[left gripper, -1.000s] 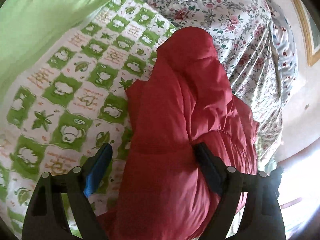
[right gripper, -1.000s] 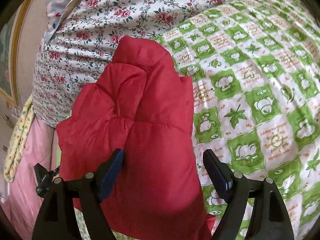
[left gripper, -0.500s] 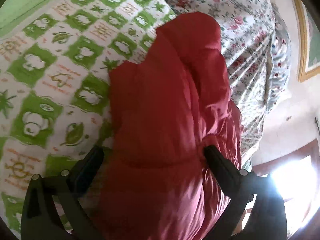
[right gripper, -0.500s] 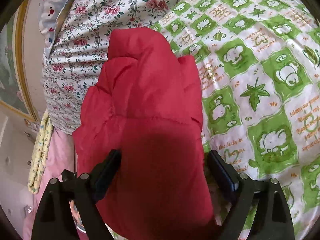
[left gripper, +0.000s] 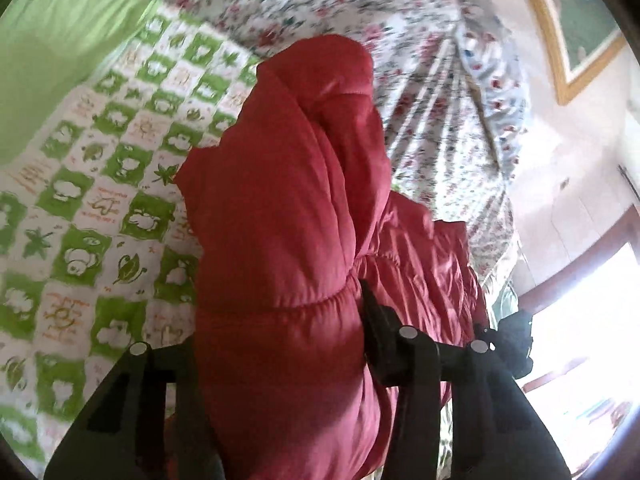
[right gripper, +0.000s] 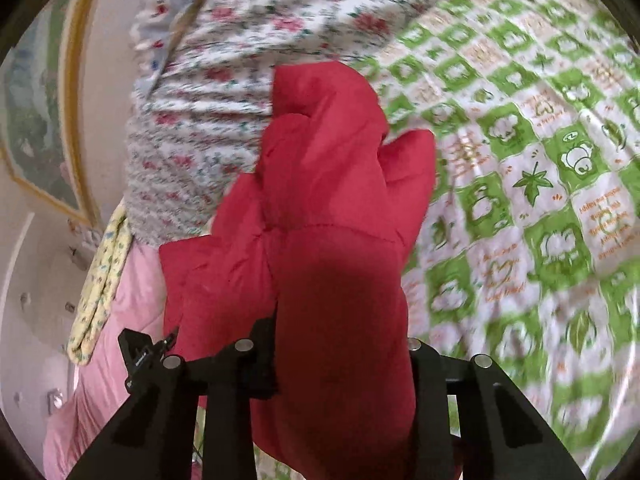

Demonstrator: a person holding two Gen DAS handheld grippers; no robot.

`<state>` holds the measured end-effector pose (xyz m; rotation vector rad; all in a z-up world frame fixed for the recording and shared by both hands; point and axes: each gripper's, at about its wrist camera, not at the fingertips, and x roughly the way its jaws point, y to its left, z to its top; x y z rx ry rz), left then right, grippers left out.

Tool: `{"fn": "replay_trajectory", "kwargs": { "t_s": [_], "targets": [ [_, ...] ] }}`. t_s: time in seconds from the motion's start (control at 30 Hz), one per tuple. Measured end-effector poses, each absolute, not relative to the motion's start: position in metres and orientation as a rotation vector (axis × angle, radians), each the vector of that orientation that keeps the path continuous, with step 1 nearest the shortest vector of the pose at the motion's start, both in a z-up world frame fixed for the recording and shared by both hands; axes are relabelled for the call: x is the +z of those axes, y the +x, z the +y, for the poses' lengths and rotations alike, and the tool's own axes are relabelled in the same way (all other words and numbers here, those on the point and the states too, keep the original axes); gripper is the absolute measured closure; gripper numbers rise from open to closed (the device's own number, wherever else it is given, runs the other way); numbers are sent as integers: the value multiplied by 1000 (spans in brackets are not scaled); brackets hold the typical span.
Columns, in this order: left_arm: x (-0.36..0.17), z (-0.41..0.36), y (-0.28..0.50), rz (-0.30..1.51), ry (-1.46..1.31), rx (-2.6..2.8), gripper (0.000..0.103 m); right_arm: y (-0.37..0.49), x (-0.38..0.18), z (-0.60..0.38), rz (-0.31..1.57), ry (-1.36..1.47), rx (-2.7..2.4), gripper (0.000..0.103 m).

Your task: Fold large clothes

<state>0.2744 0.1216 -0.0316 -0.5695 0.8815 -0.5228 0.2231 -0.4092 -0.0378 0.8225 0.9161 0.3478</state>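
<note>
A red puffy jacket (left gripper: 288,168) lies bunched lengthwise on a green-and-white checked bedspread (left gripper: 100,220), its far end against a floral quilt. My left gripper (left gripper: 280,320) has its jaws closing on the near end of the jacket, and the fabric bulges between the black fingers (left gripper: 376,320). In the right wrist view the same jacket (right gripper: 332,152) fills the middle. There my right gripper (right gripper: 340,340) is also closing, its fingers (right gripper: 264,344) squeezing a thick fold of red fabric. Both fingertips are partly buried in the padding.
A floral quilt (right gripper: 224,80) is heaped at the far side of the bed. A plain green pillow (left gripper: 52,60) lies at the left. A pink blanket (right gripper: 112,320) hangs off the bed edge. A framed picture (left gripper: 580,20) hangs on the wall, and a bright window (left gripper: 580,340) is at the right.
Both grippers went from wide open around the jacket to squeezed in on it. Both have lifted a little, and the near end of the jacket has risen with them.
</note>
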Motion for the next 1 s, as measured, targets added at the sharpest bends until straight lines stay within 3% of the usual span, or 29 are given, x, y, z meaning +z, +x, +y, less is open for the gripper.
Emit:
{"fn": "replay_trajectory", "kwargs": {
  "t_s": [0.27, 0.57, 0.73, 1.0],
  "targets": [
    [-29, 134, 210, 889, -586, -555, 59, 153, -15, -400, 914, 794, 374, 70],
    [-45, 136, 146, 900, -581, -554, 59, 95, -34, -406, 942, 833, 346, 69],
    [-60, 136, 148, 925, -544, -479, 58, 92, -42, -406, 935, 826, 314, 68],
    [-75, 127, 158, 932, -479, -368, 48, 96, -60, -412, 913, 831, 262, 53]
  ]
}}
